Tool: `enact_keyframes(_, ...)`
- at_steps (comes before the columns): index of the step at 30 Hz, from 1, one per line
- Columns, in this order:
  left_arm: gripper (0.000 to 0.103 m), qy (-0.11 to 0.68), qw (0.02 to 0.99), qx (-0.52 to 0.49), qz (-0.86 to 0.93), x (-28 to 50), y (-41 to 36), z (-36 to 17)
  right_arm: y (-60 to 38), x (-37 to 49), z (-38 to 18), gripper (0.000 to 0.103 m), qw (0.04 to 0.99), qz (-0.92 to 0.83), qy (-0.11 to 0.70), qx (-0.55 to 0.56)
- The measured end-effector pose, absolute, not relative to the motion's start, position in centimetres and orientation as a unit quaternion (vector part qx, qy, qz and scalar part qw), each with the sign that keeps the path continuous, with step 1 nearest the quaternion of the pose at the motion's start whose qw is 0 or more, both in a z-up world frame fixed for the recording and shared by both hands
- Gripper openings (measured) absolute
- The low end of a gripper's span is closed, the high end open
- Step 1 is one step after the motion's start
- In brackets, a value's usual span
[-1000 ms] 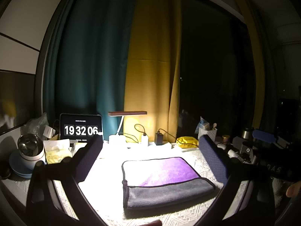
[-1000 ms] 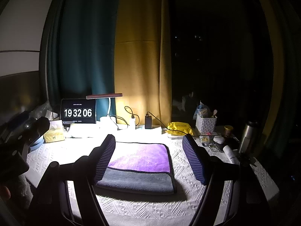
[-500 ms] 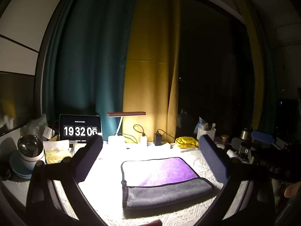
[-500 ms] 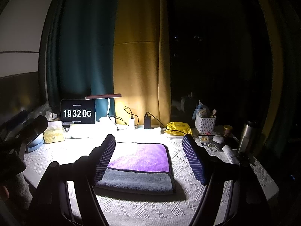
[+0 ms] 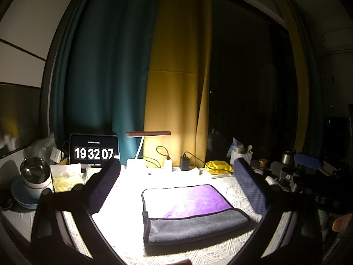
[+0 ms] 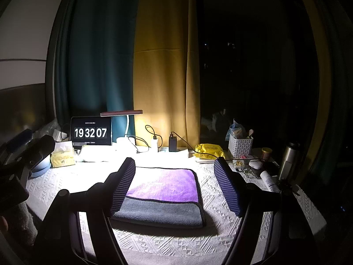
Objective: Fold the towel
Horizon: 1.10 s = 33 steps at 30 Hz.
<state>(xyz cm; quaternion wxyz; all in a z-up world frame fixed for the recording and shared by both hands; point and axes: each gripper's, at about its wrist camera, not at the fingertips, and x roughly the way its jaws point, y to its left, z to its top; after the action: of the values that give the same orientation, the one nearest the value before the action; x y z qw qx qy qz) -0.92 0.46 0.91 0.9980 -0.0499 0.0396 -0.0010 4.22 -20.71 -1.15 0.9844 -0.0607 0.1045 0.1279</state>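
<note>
A folded towel point(image 5: 192, 212), purple on top with a grey band along its near edge, lies flat on the white patterned tablecloth point(image 5: 220, 251). It also shows in the right wrist view point(image 6: 163, 196). My left gripper point(image 5: 176, 187) is open and empty, held above the table with its fingers either side of the towel. My right gripper point(image 6: 174, 185) is open and empty, also above the towel. Neither gripper touches the towel.
A clock tablet point(image 5: 93, 152), desk lamp point(image 5: 147, 134), chargers point(image 5: 185, 163), yellow packet point(image 5: 218, 167) and white basket point(image 5: 240, 156) line the back. A cup on a blue plate point(image 5: 33, 176) and tissue box point(image 5: 66, 176) stand left. A steel flask point(image 6: 289, 161) stands right.
Almost nothing moved. The clock went from 19:32:06 to 19:32:07. Both grippers stayed open and shifted only slightly.
</note>
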Motion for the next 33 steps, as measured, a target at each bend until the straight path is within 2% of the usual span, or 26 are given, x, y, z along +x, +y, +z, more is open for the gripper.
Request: enact_keyframes(33, 0.103, 0.047, 0.998, -0.047, -0.007, -0.7, -0.1, 0.7, -21.0, 4.5, -2.1, 0.077, 0.983, 0.129, 0.116, -0.058)
